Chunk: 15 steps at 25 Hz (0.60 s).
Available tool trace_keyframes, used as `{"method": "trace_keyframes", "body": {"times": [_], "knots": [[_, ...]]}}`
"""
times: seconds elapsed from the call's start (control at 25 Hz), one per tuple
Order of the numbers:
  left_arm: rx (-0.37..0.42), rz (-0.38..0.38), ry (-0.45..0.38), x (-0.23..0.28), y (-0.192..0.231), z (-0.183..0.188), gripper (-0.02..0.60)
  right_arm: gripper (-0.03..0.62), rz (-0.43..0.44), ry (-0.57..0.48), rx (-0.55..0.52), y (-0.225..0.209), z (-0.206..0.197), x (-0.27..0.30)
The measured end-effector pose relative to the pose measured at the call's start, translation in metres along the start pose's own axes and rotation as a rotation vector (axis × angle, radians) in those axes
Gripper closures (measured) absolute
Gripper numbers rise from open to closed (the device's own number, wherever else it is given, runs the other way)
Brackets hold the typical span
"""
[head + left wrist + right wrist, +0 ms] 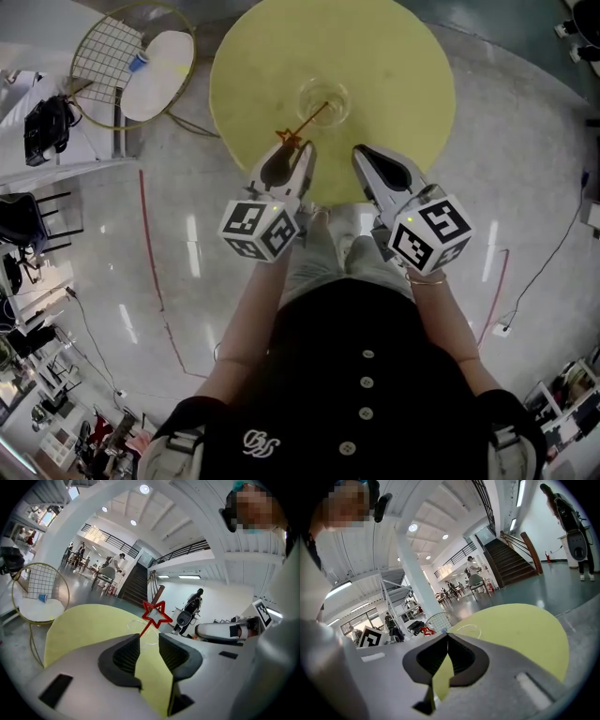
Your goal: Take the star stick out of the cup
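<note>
Star stick (309, 117) just beyond left gripper (292, 152)

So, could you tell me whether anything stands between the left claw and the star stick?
Nothing visible does. The open left claw faces the star stick, which leans out of the cup toward it, with only bare table between.

Glossy grey floor (525, 141), wire chair (155, 66)

Smooth, matt yellow table (394, 84). Near its centre, a clear, glassy cup (324, 98) holds a thin red star stick (302, 125). The left gripper (292, 147) and right gripper (362, 152) have smooth white plastic shells and ribbed black pads (125, 656). The grey floor (525, 187) is glossy.
</note>
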<state>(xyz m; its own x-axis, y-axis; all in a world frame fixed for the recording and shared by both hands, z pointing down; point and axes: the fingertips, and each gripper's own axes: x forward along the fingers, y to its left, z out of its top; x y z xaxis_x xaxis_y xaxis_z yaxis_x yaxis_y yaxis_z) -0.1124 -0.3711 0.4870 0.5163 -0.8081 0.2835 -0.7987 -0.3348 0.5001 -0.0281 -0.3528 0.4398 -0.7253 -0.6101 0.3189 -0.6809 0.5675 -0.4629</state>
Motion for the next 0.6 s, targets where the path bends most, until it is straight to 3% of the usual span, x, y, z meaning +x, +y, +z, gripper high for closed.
{"method": "trace_keyframes", "body": {"times": [0.6], "knots": [[0.058, 0.028, -0.058, 0.01, 0.009, 0.018, 0.462, 0.589, -0.027, 0.015, 0.025, -0.005, -0.006, 0.002]]}}
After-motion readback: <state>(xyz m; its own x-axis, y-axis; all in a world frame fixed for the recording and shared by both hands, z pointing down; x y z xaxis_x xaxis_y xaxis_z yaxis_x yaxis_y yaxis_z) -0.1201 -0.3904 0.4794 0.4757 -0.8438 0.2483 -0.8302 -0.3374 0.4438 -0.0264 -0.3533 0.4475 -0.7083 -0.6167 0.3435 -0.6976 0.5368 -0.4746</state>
